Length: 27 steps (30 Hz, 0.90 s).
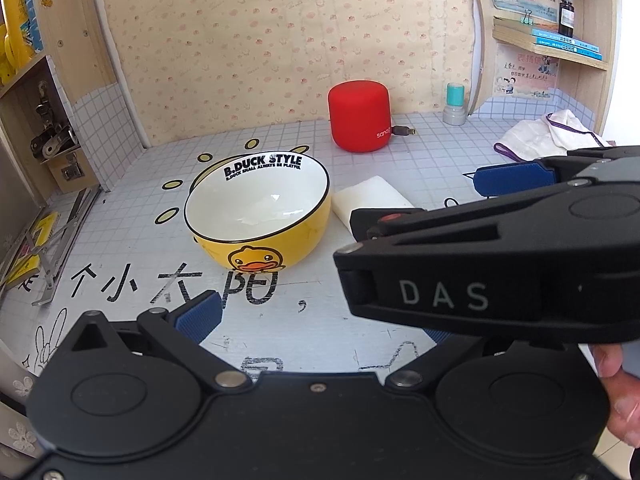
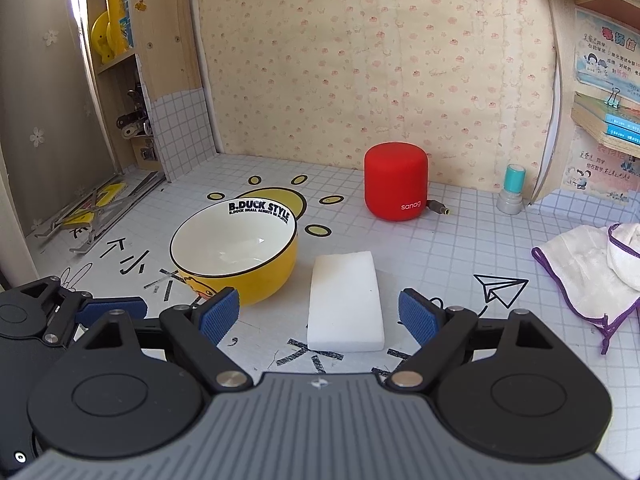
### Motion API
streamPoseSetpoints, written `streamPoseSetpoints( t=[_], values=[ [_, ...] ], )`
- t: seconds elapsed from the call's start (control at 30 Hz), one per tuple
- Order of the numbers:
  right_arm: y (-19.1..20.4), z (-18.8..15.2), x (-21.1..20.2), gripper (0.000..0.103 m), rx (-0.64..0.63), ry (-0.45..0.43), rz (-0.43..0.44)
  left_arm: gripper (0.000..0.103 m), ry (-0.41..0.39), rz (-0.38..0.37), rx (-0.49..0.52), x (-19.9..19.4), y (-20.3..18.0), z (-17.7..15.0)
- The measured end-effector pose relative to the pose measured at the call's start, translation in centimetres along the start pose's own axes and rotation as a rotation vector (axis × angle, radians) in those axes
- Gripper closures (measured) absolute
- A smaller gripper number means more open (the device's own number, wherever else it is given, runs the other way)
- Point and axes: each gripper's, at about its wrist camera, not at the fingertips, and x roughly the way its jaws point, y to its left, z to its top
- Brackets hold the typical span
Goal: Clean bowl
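One yellow bowl (image 2: 234,252), one white sponge (image 2: 346,300), one red speaker (image 2: 396,182) on the worktop (image 2: 460,248). Right gripper (image 2: 318,314) jaws wide open, empty; left gripper (image 1: 320,320) jaws look spread too, nothing held.

The setting is a home study desk, likely a child's. Ahead of the gripper stands floral wallpaper (image 2: 360,60). Wooden shelf units flank the desk: books (image 2: 622,126) to the right, yellow containers (image 2: 110,36) to the left. Cartoon award certificates (image 2: 608,60) hang right. The desktop (image 2: 460,248) carries grid-pattern covering with doodle stickers.
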Motion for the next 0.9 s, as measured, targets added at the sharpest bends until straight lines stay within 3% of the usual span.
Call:
streamPoseSetpoints(
  t=[0.9],
  values=[
    [0.43,0.05,0.66,0.015,-0.009,0.004,0.004,0.000,-0.007,0.007,-0.004,0.07,0.29,-0.18]
  ],
)
